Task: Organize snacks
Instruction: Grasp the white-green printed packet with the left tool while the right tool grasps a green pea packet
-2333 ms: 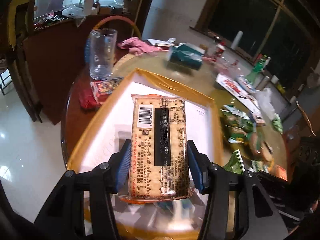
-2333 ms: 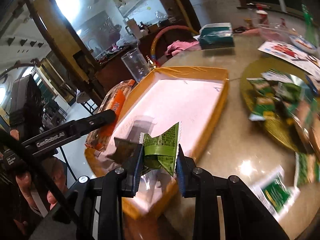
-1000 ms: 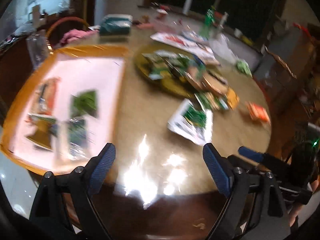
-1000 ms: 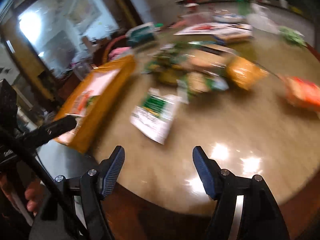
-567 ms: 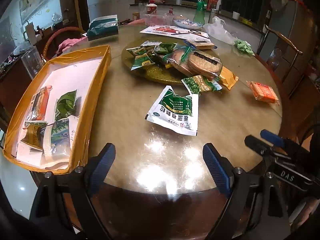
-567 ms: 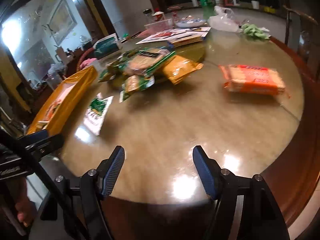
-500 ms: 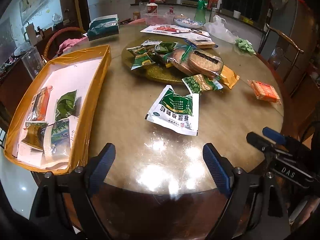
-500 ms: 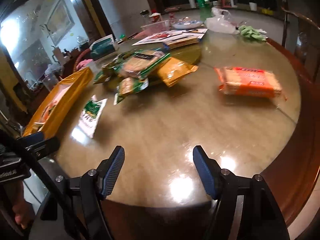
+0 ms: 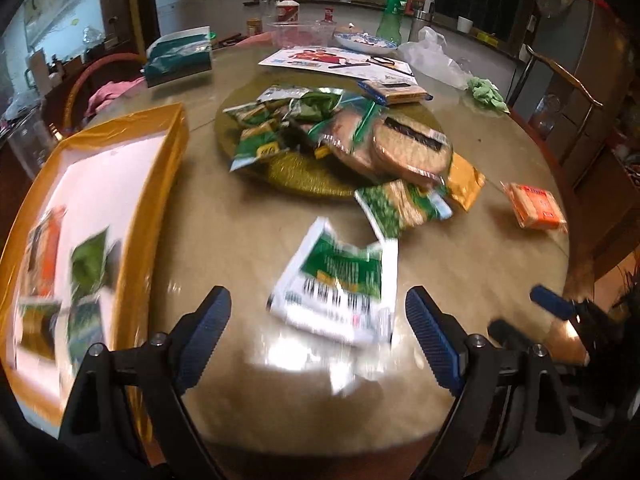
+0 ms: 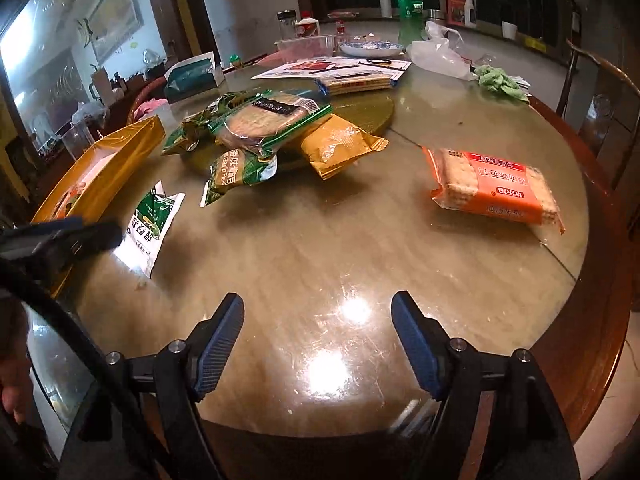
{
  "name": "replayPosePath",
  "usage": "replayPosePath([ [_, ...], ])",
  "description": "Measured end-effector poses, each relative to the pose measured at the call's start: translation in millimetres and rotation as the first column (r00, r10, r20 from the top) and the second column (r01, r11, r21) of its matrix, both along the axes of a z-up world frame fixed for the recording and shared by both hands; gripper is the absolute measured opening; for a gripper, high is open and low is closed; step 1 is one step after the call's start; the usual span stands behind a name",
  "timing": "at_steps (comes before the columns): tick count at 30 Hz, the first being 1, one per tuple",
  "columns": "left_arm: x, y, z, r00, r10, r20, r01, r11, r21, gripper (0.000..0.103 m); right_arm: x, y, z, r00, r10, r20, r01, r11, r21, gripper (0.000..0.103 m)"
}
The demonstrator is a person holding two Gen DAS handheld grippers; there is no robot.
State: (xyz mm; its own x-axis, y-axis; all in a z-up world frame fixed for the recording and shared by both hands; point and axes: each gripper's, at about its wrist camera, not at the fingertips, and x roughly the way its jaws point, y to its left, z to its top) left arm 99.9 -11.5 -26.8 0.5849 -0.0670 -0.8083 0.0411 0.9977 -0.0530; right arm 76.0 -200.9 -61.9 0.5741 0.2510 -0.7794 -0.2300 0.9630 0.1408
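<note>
My left gripper (image 9: 318,334) is open and empty above the table's near edge, with a white and green snack packet (image 9: 340,286) lying just beyond its fingertips. The gold-rimmed tray (image 9: 168,184) at the left holds several packets, among them an orange cracker pack (image 9: 44,252). My right gripper (image 10: 318,346) is open with its jaws still opening and nothing between them, over bare table. An orange cracker pack (image 10: 494,186) lies ahead to its right, and the white and green packet (image 10: 150,228) to its left. More snacks are piled on the round turntable (image 10: 376,110).
A person's hand (image 10: 12,384) holds the left gripper's handle at the left edge of the right wrist view. Far across the table are a green bottle (image 10: 408,8), a white plastic bag (image 10: 438,54), a teal tissue box (image 9: 178,56) and papers. A wooden chair (image 10: 604,116) stands at the right.
Both grippers let go of their snacks in the tray and swung right over the table. The left one has moved closer to the white and green packet; the right jaws have widened slightly.
</note>
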Motion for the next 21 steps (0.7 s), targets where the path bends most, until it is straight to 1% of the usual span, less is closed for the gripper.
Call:
replayPosePath([
  [2,14,-3,-4,1.000,-0.017,-0.005,0.017,1.000,0.009,0.089,0,0,0,1.000,0.000,-0.001,0.000,1.000,0.004,0.077],
  [4,26,-5,-11,0.999,-0.035,-0.028,0.036,0.999,0.019,0.088,1,0,0,1.000,0.001,-0.001,-0.001,1.000,0.007,0.077],
  [5,31,-7,-15,0.998,-0.036,-0.051,0.037,0.999,0.033,0.079,1,0,0,1.000,0.001,-0.002,-0.001,1.000,0.006,0.077],
  [6,32,-8,-18,0.997,-0.038,-0.065,0.041,0.998,0.042,0.067,1,0,0,1.000,0.002,-0.002,-0.002,1.000,0.006,0.077],
  [7,32,-11,-20,0.996,-0.045,-0.075,0.049,0.997,0.051,0.061,1,0,0,1.000,0.002,-0.002,-0.002,1.000,0.007,0.077],
  [8,30,-13,-22,0.996,-0.047,-0.076,0.052,0.996,0.074,0.057,1,-1,0,1.000,0.002,-0.002,-0.002,1.000,0.010,0.077],
  [9,27,-15,-23,0.996,-0.046,-0.073,0.053,0.995,0.090,0.046,2,-1,0,1.000,0.002,-0.003,-0.002,1.000,0.014,0.077],
  [10,24,-16,-26,0.995,-0.048,-0.083,0.056,0.993,0.104,0.042,2,-2,0,1.000,0.005,-0.005,-0.005,1.000,0.019,0.077],
  [12,14,-12,-25,0.997,-0.035,-0.068,0.042,0.995,0.094,0.036,7,-4,0,1.000,0.014,-0.008,-0.014,0.999,0.039,0.077],
  [15,-1,-1,-25,0.997,-0.003,-0.072,0.007,0.998,0.055,0.033,21,-6,1,0.999,0.045,-0.026,-0.043,0.995,0.085,0.077],
  [18,-16,12,-25,0.996,0.026,-0.081,-0.026,1.000,0.001,0.031,38,-3,2,0.993,0.105,-0.059,-0.094,0.982,0.166,0.077],
  [21,-28,19,-25,0.995,0.043,-0.085,-0.045,0.999,-0.021,0.031,56,13,2,0.986,0.147,-0.085,-0.127,0.970,0.209,0.077],
])
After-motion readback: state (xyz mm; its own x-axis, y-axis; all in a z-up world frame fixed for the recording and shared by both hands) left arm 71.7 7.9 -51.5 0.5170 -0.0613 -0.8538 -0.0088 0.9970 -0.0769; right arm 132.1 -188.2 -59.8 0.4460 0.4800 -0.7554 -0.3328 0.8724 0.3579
